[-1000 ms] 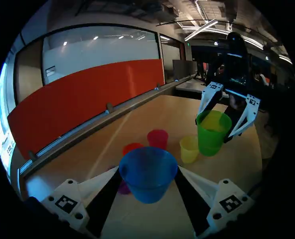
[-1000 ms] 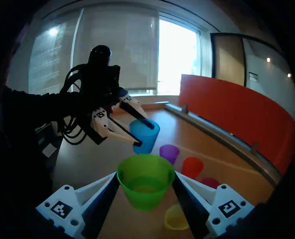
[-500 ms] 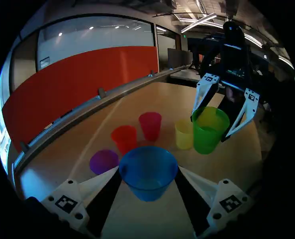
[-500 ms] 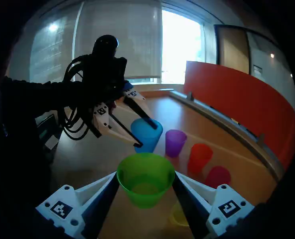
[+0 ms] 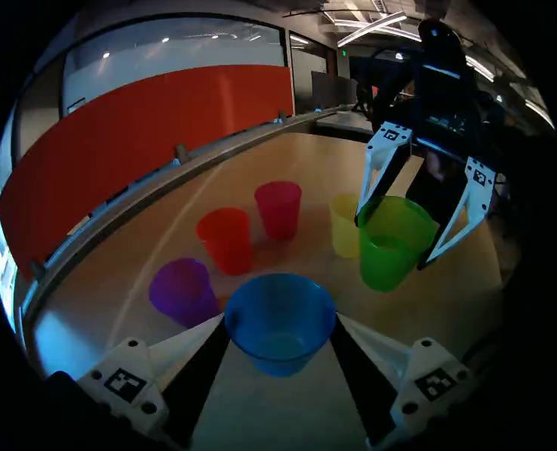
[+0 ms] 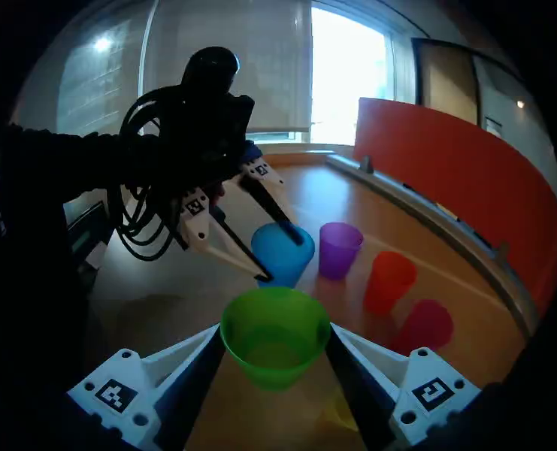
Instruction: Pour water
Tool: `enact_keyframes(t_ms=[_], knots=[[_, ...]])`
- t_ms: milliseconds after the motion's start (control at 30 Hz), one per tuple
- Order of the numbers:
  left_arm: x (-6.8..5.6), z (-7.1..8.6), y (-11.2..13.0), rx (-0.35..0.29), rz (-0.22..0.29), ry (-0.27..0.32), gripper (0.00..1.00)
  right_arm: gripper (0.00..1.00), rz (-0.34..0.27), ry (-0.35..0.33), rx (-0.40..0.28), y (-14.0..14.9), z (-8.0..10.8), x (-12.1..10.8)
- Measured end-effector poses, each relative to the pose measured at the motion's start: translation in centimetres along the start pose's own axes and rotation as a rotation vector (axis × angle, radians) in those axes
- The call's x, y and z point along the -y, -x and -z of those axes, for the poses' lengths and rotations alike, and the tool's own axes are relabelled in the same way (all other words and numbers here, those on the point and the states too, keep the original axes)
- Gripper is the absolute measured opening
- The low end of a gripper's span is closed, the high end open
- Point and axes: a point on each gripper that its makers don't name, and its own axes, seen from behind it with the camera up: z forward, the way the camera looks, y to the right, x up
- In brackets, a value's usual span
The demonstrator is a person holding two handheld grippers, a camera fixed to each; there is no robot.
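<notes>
Left tongs (image 5: 278, 322) grip a blue cup (image 5: 280, 342) upright, and just ahead right tongs (image 6: 276, 328) grip a green cup (image 6: 276, 355) with water, likely held close for pouring.

No word, number or brand can be read anywhere. The only printed signs are square black-and-white coded markers (image 5: 124, 383), one on each finger of the left tongs (image 5: 278, 325) and of the right tongs (image 6: 276, 331). They show blocky patterns without letters or digits.
</notes>
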Motion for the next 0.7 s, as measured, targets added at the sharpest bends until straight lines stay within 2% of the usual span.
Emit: enact_keyframes(t_ms=[367,700], knots=[[-0.1,-1.1,1.1,0.017,-0.004,0.017,0.88,0.92,0.006,-0.015,0.027,1.6,-1.4,0.2],[-0.3,-1.8,2.3,0.046,-0.01,0.029,0.88,0.91,0.0,-0.014,0.037,2.5,-1.9,0.0]])
